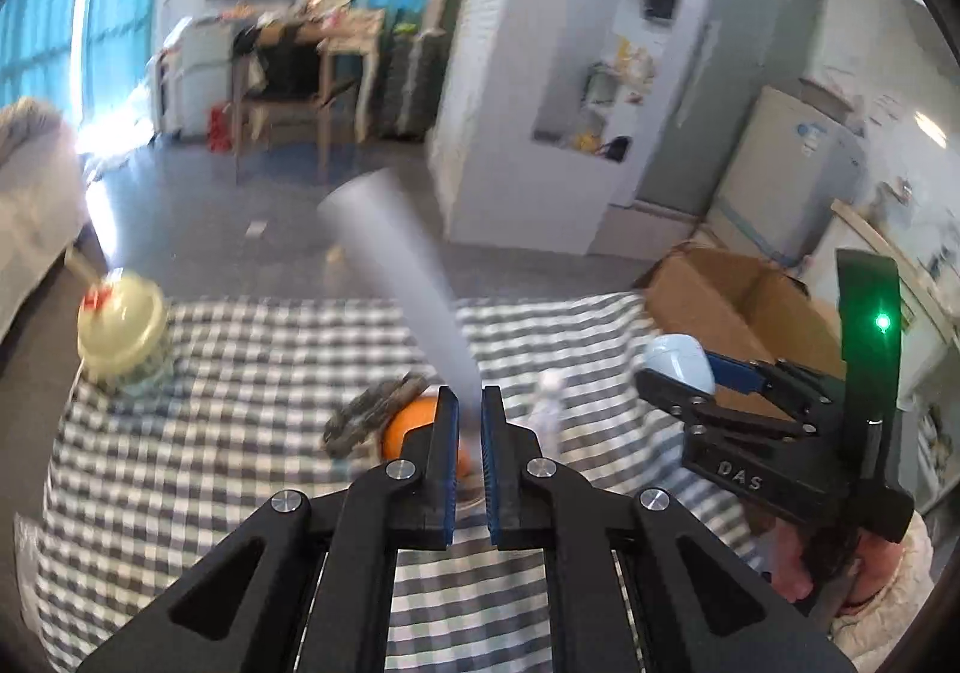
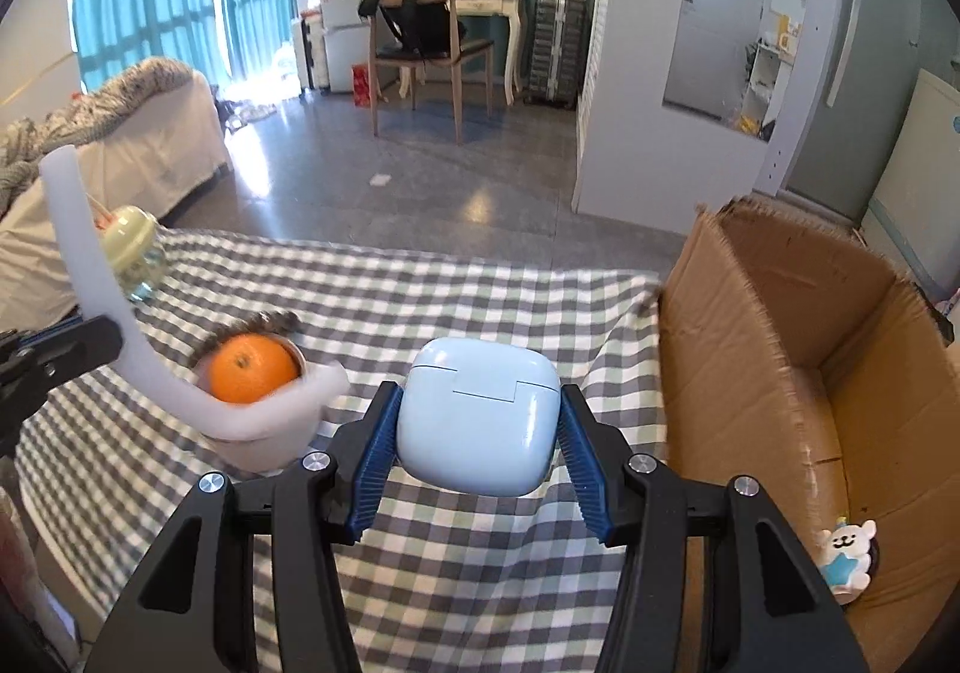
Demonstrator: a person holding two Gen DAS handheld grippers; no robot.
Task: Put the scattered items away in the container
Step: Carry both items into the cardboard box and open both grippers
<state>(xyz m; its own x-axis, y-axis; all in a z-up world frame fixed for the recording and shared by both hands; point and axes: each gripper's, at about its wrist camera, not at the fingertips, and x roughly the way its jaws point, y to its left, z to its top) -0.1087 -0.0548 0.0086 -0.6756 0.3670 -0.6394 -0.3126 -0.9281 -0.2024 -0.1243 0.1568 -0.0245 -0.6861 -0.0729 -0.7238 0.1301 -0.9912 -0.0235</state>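
Two grippers are busy over the checked cloth (image 2: pixel 456 277): the left gripper (image 1: pixel 470 403) is clamped on a white ladle's handle (image 2: pixel 78 229), an orange (image 2: pixel 252 367) in its bowl. The right gripper (image 2: pixel 477 421) pinches a pale blue earbud case (image 2: pixel 477 421), just beside the cardboard box (image 2: pixel 780 325).

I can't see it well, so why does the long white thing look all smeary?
Left wrist view: the white handle in the left gripper is streaked by motion blur, as is the room behind. Right wrist view: the same handle looks sharper, and the blue case is crisp.

2 close wrist views, angled down over 1 shared checked tablecloth (image 1: pixel 240 373).
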